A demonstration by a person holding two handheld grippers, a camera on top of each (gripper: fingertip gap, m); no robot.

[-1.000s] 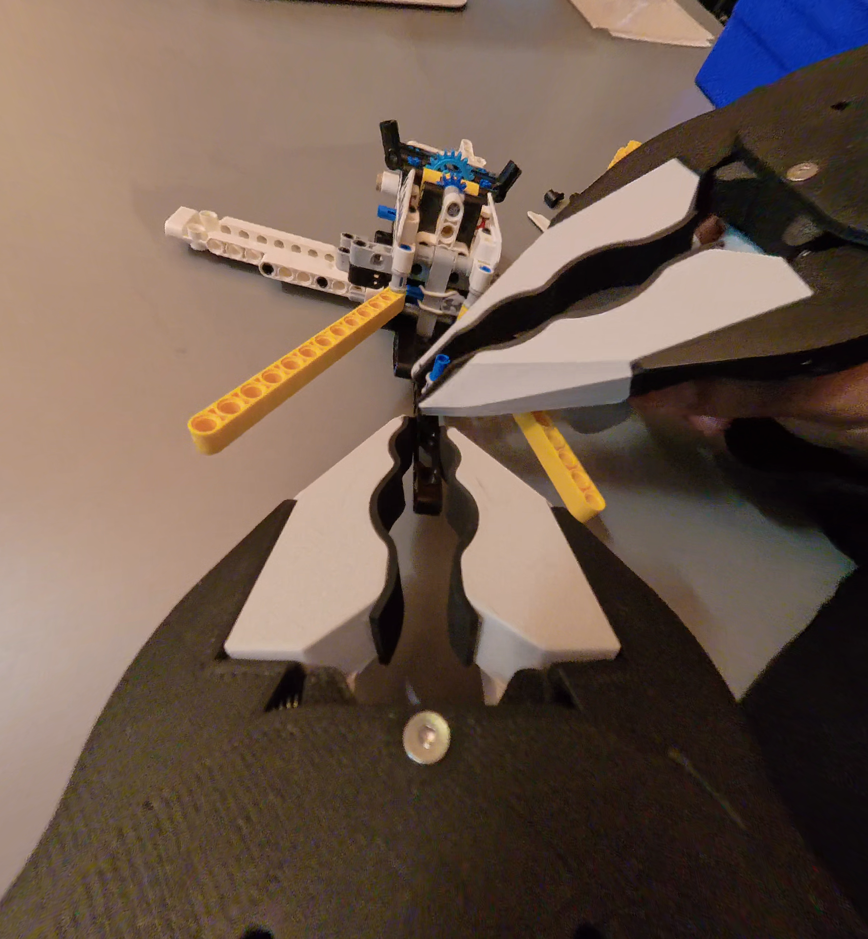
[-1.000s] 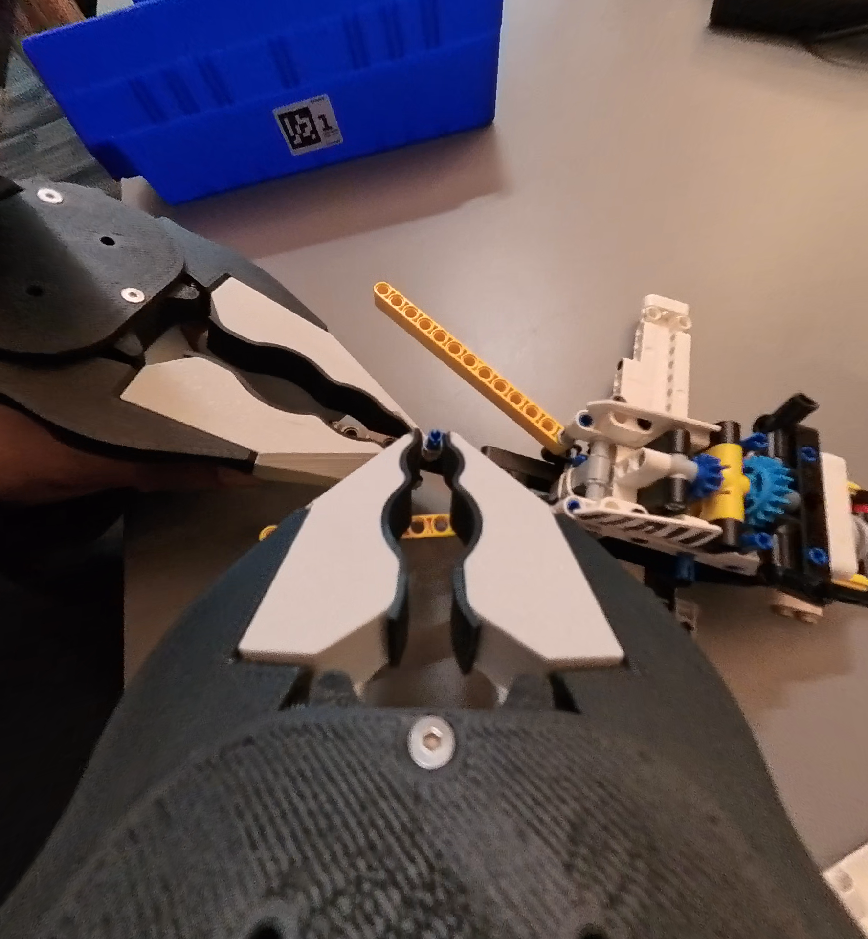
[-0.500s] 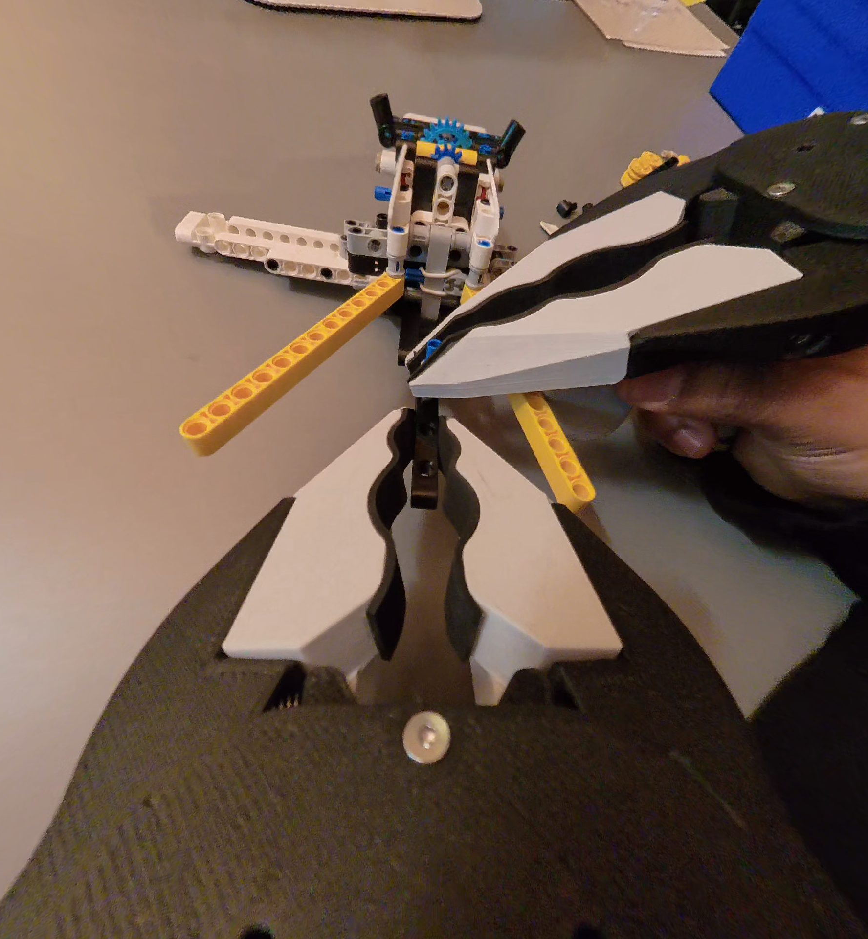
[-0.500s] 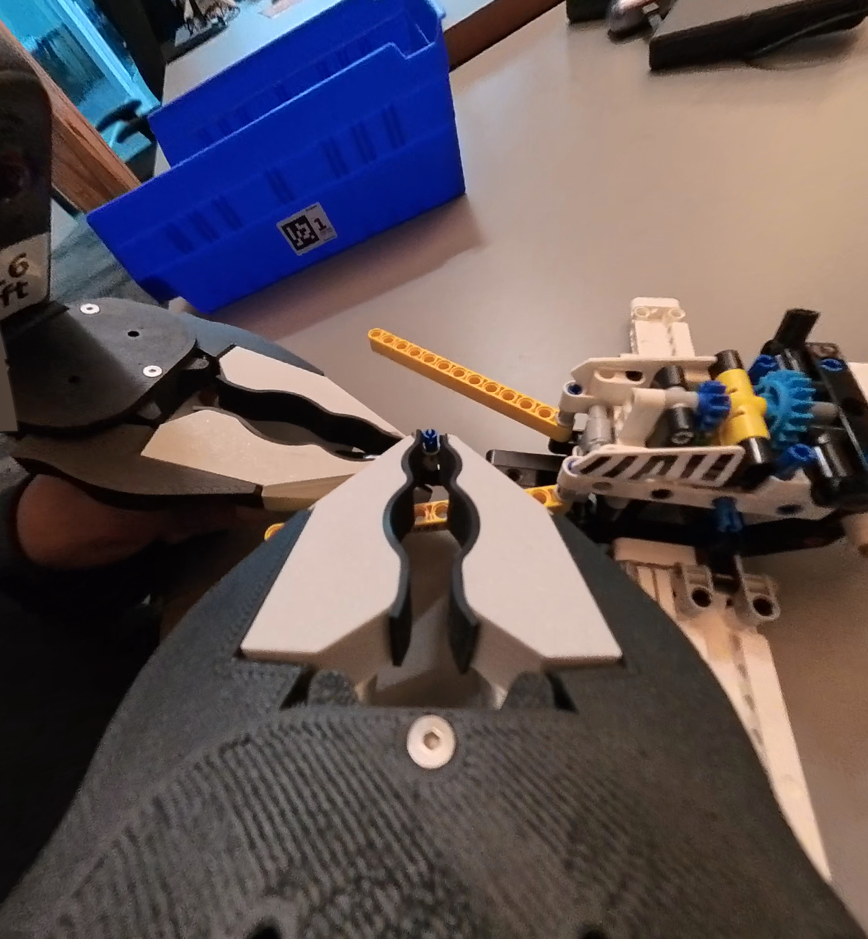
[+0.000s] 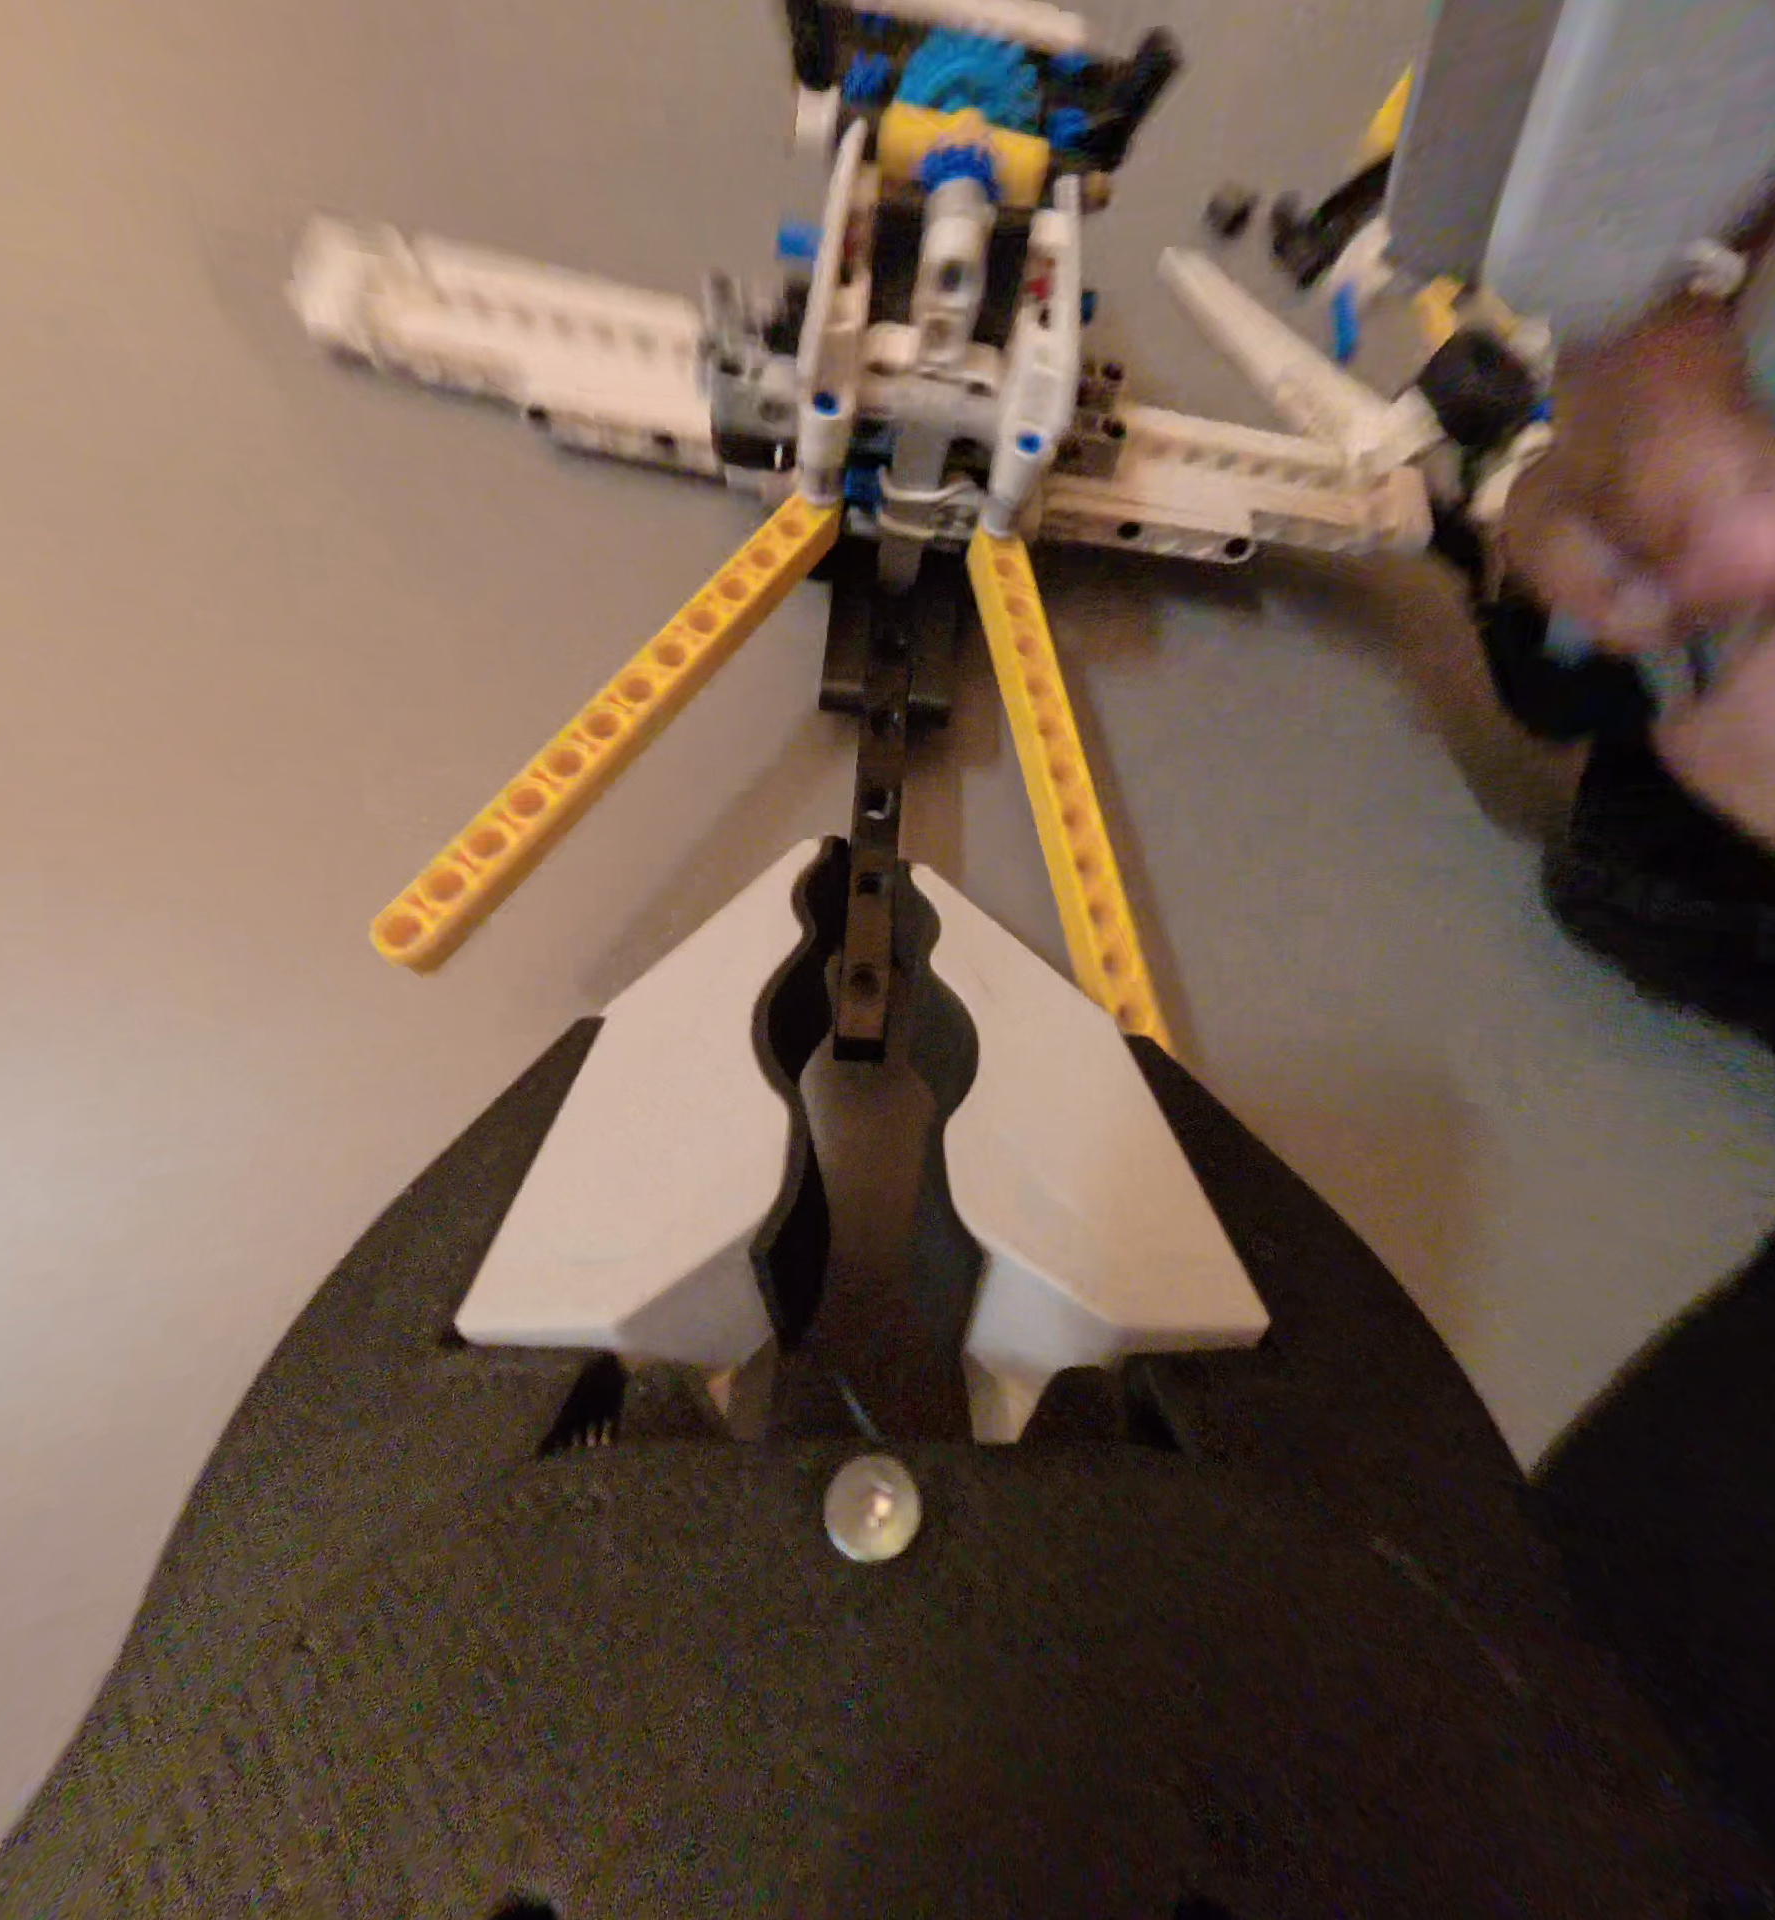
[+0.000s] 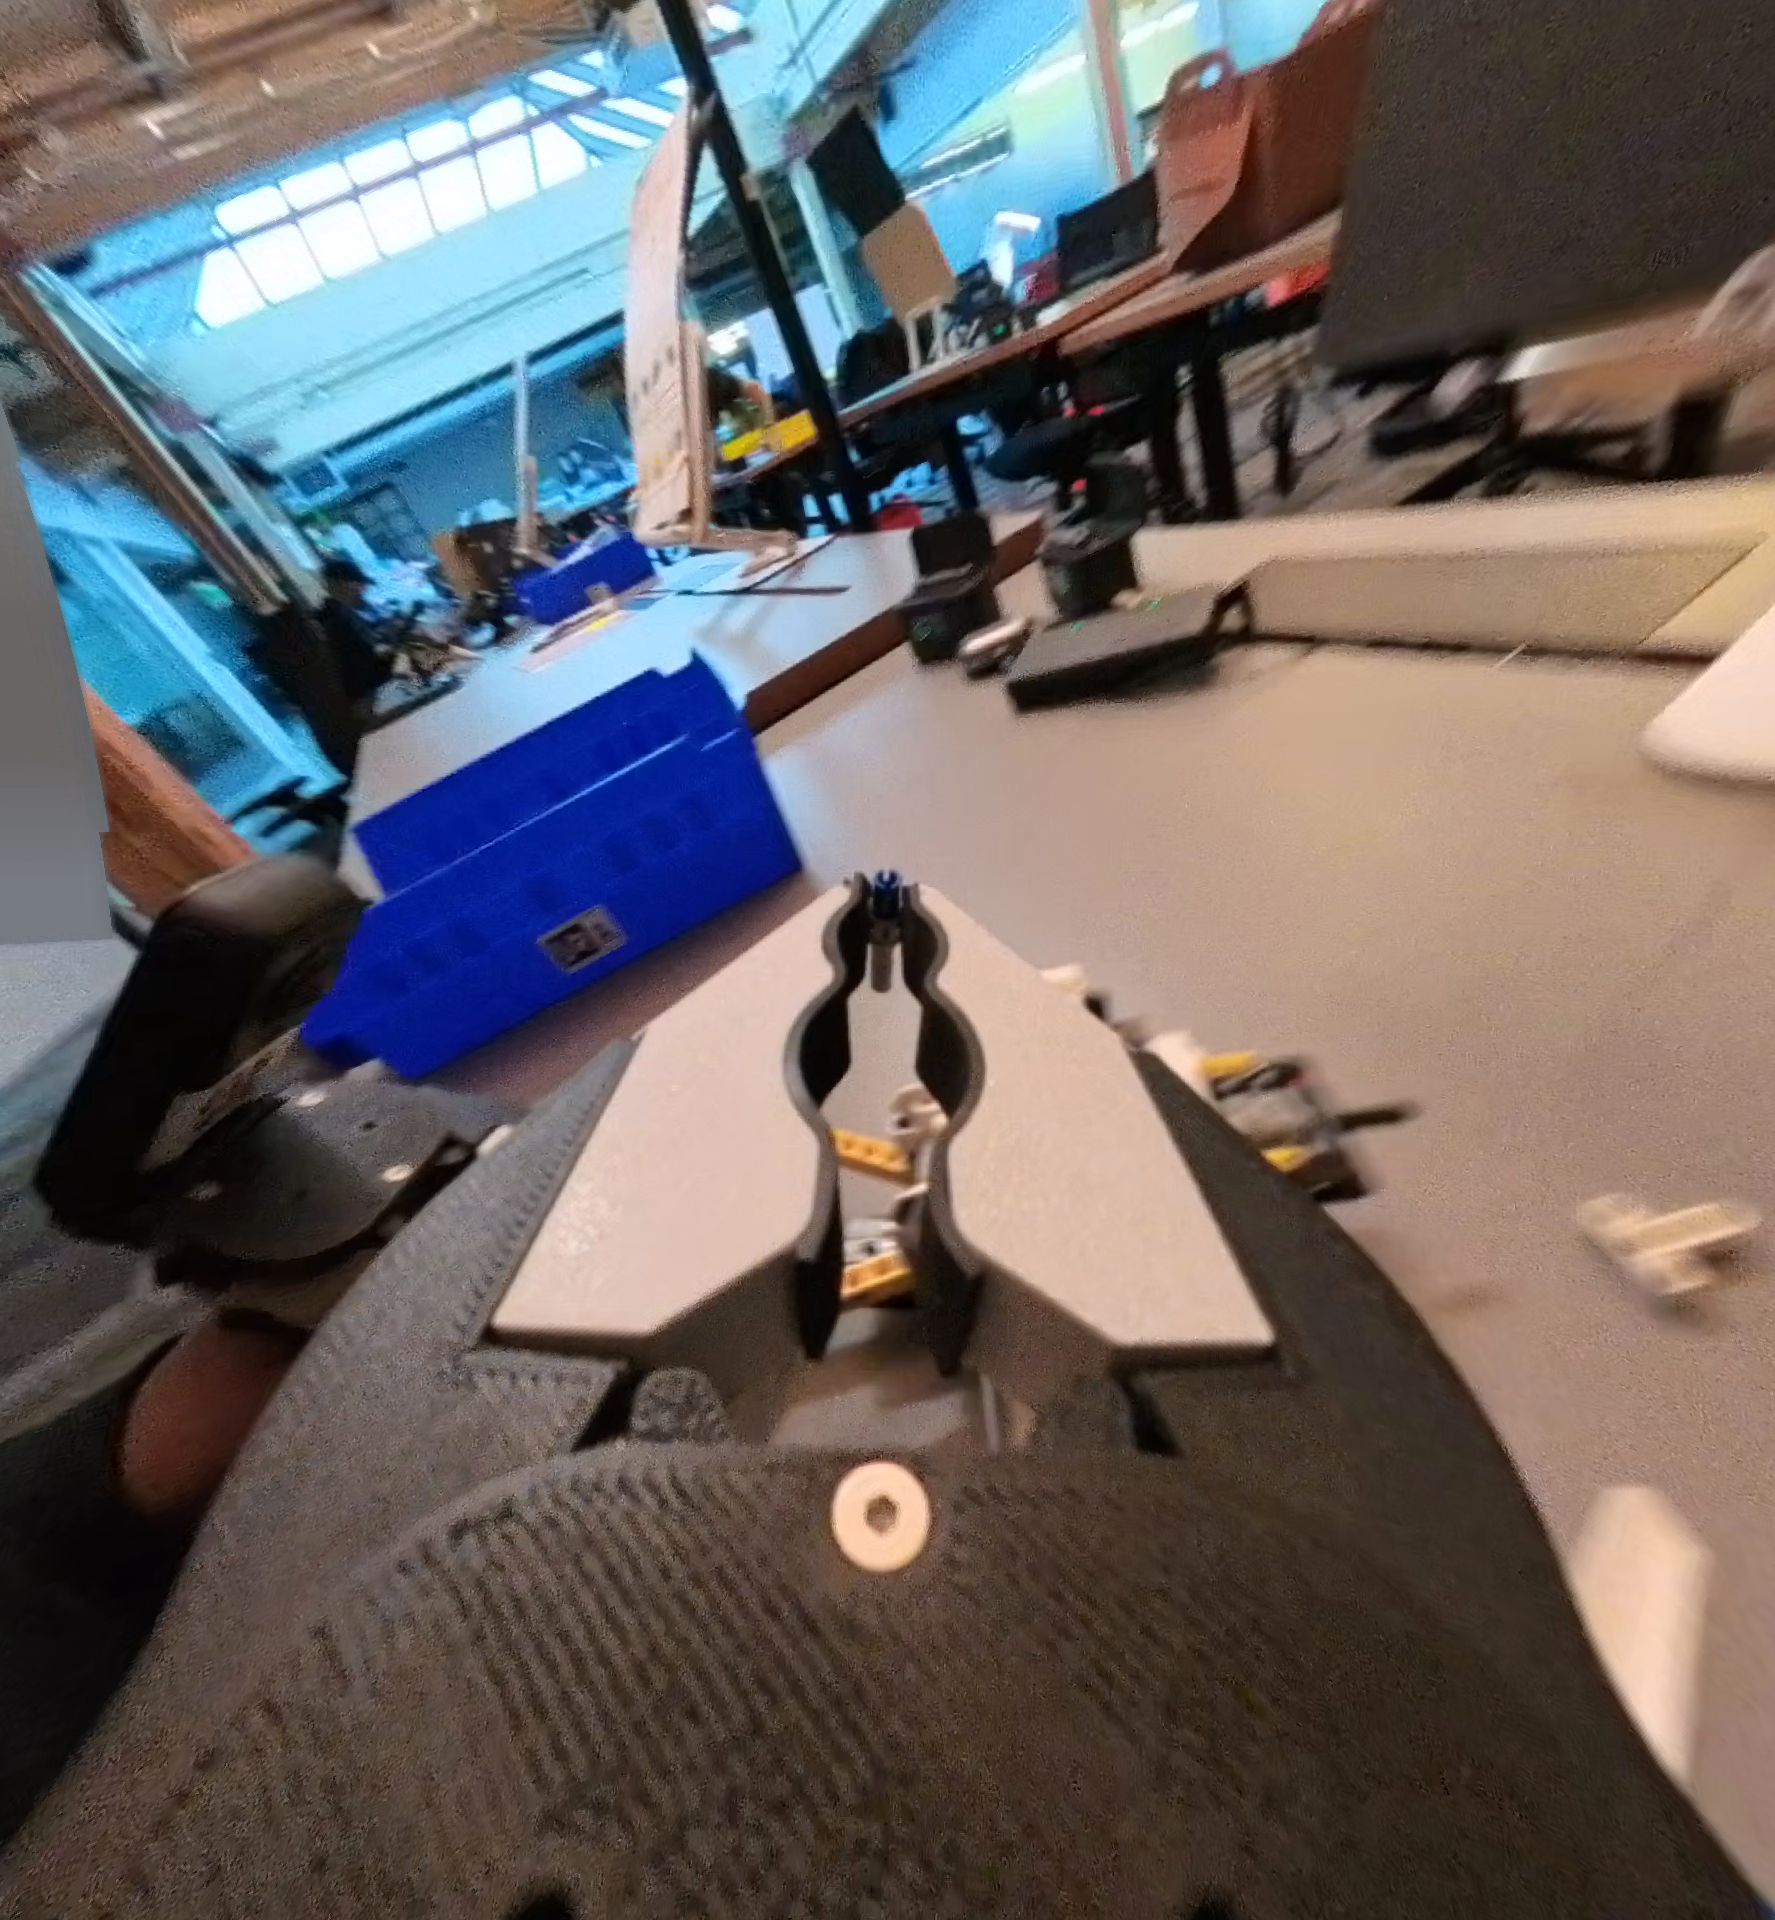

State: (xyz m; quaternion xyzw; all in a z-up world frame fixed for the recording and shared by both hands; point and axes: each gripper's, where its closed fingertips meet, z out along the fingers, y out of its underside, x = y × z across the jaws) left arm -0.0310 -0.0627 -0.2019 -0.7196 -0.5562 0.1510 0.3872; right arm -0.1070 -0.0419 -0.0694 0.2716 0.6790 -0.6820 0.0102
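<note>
In the left wrist view my left gripper (image 5: 867, 862) is shut on the near end of a thin black beam (image 5: 878, 810). The beam sticks out of a toy brick model (image 5: 935, 343) with white beams, a blue gear and two long yellow beams (image 5: 602, 727), which lies on the grey table (image 5: 239, 520). My right gripper (image 6: 885, 896) is shut on a small blue-and-grey pin (image 6: 883, 920) and holds it in the air, tilted up above the table. The right gripper also shows blurred at the top right of the left wrist view (image 5: 1485, 156), off to the side of the model.
A blue bin (image 6: 571, 862) stands at the table's far left. A loose pale piece (image 6: 1662, 1236) and part of the model (image 6: 1267, 1112) lie to the right. A dark flat device (image 6: 1111, 644) and a white object (image 6: 1756, 707) sit farther back. A hand (image 5: 1693, 520) is at the right. The grippers' ends are close to 15 cm from one another. Both grippers' tips are roughly 20 cm from the loose pale piece (image 6: 1662, 1236).
My right gripper has lifted up and away from the black beam's end, with the blue pin still in its tips. My left gripper stays shut on the black beam.
</note>
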